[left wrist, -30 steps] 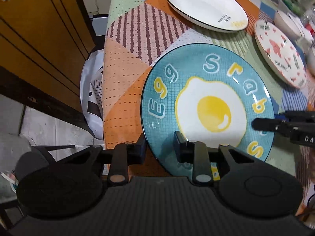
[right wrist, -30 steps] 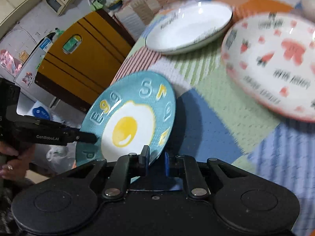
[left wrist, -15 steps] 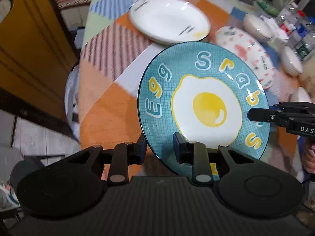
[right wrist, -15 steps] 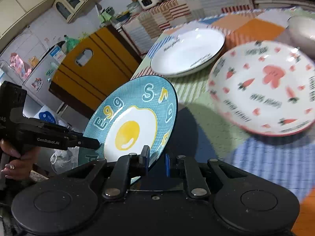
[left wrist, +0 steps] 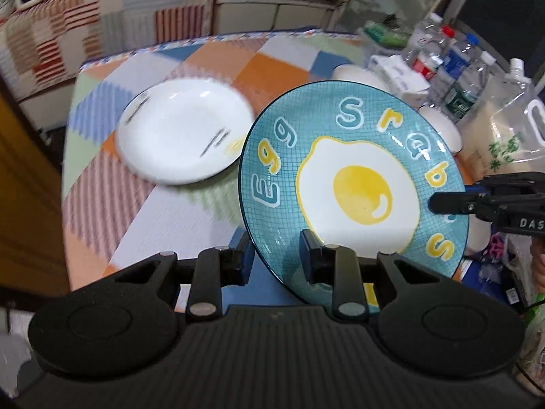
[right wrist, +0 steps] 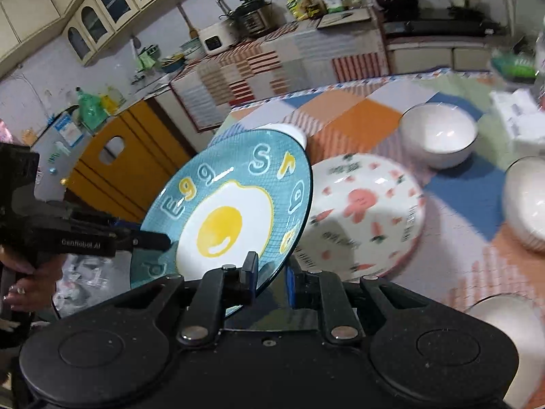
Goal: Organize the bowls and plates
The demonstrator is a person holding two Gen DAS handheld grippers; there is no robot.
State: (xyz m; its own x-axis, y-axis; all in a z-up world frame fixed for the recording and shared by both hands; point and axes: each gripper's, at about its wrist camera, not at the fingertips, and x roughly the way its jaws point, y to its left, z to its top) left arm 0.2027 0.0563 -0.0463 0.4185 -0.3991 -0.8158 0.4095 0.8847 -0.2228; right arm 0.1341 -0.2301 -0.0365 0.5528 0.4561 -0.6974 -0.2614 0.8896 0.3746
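Note:
A teal plate with a fried-egg picture is held in the air above the table, tilted. My left gripper is shut on its near rim. My right gripper is shut on the opposite rim; the plate also shows in the right wrist view. A white plate lies on the patchwork tablecloth beyond. A pink carrot-print plate lies just right of the teal plate in the right wrist view.
White bowls stand at the table's far right, another at the right edge. Water bottles and a plastic bag crowd the back right. A yellow cabinet stands left of the table.
Both grippers have lifted the teal plate higher off the table and carried it toward the white and carrot plates. Both views now look more level across the room.

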